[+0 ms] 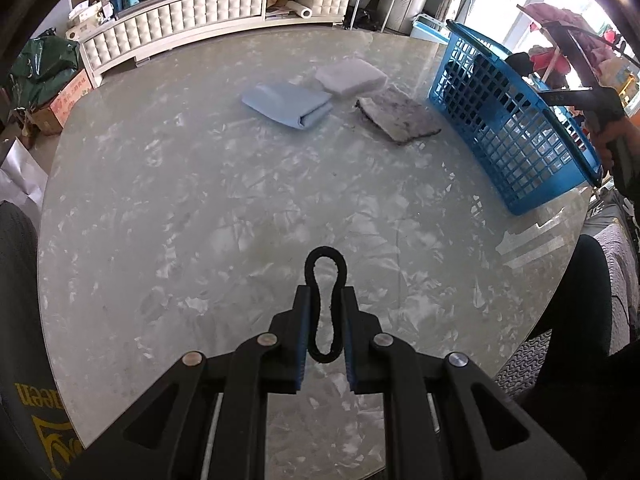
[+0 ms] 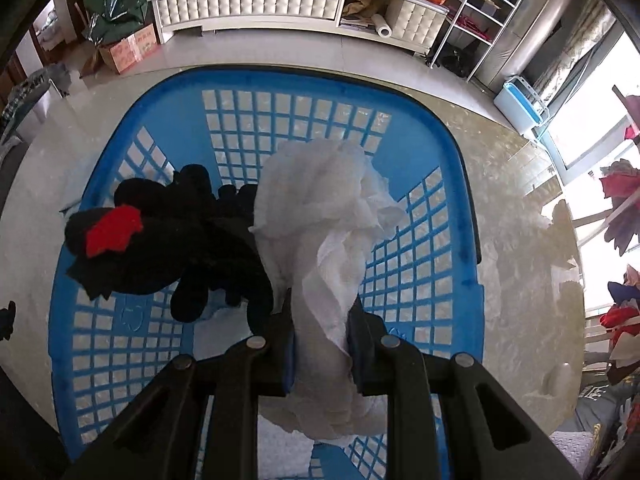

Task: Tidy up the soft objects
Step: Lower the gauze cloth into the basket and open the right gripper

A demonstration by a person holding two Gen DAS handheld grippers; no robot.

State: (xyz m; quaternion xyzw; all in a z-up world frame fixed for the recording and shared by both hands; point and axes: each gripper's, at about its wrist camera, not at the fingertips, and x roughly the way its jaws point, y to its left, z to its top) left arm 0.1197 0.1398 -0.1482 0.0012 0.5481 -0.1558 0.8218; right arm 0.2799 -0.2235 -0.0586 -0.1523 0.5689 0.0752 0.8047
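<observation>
Left wrist view first: I have the left hand-held gripper (image 1: 325, 292) angled down over the pale marbled table (image 1: 168, 216), and its jaws stand narrow, pinching a thin black loop (image 1: 325, 308) that bulges out past the fingertips and again behind them. Farther across the table I see three soft things still lying out: a folded light blue cloth (image 1: 289, 109), a white folded pad (image 1: 351, 76) just behind it, and a grey, dirty-looking rag (image 1: 396, 118) beside them, its far corner close to the blue basket (image 1: 516, 136). That basket stands at the right edge of the table, and above its rim I can make out the right hand-held gripper (image 1: 520, 62) held by a hand (image 1: 614, 140).

From the right wrist view, I am looking almost straight down into the blue basket (image 2: 452, 184). My right hand-held gripper (image 2: 320, 312) is clamped narrowly on a crumpled white cloth (image 2: 324, 216), which bunches up between the pads and hangs forward over the basket's interior. To its left lies a black soft toy (image 2: 172, 248) with a red patch (image 2: 112, 228), already inside the basket and touching the white cloth's edge. I cannot tell whether the white cloth reaches the basket floor.
</observation>
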